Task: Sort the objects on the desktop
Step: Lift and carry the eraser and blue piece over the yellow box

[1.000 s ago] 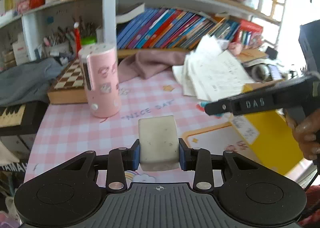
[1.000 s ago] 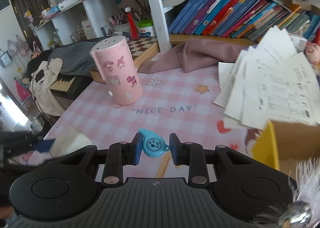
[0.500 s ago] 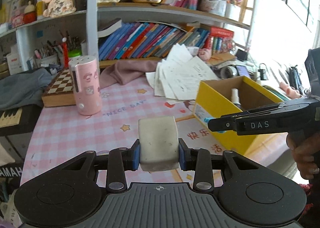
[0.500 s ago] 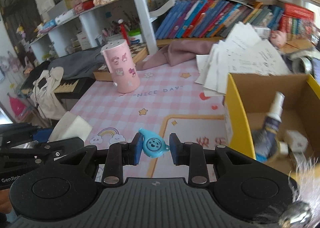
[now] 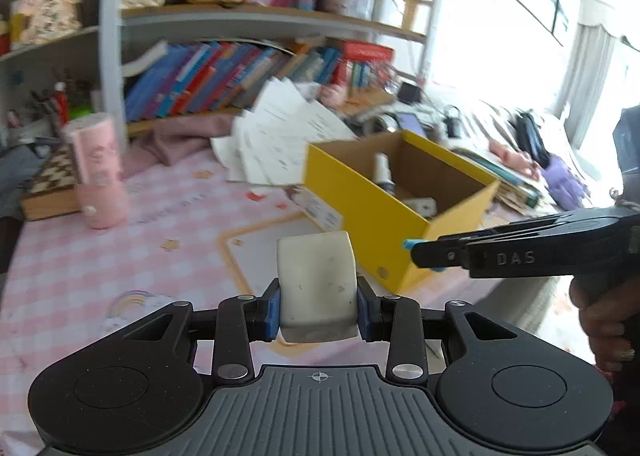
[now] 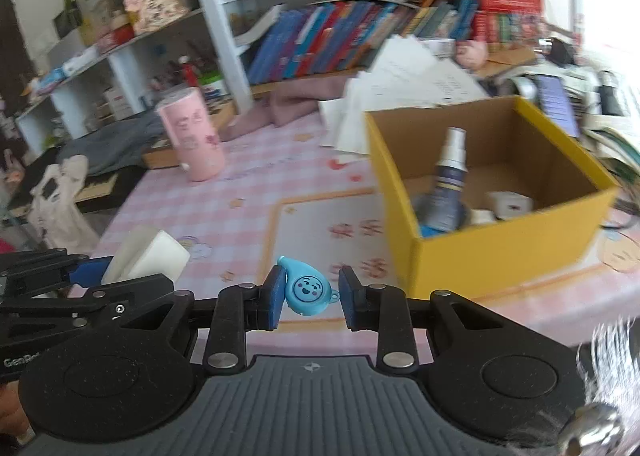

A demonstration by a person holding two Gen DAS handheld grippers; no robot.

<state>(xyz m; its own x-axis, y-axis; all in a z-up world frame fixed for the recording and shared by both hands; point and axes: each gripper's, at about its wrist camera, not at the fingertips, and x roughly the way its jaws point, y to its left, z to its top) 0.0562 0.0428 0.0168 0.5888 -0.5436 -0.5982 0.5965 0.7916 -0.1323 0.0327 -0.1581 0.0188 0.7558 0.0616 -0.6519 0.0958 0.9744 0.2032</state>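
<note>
White eraser [image 5: 316,280] clamped in left tool [image 5: 318,308], blue charm [image 6: 306,290] in right tool [image 6: 308,300]; both carried toward yellow box [image 6: 492,248]; release over it needed next.

Open counter: the pink checked counter [image 6: 224,216] lies bare in front of the yellow box [image 6: 500,244].
Box mouth: open from above; a spray bottle [image 6: 448,180] and a small white item [image 6: 510,203] fill its near-left part, the far part is bare.
Left side: a pink cylinder [image 6: 192,140] stands upright, well apart from the box.
Behind the box: fanned papers [image 5: 280,140] lean just beside its far wall.
Back edge: bookshelf [image 5: 248,72] closes it off.
</note>
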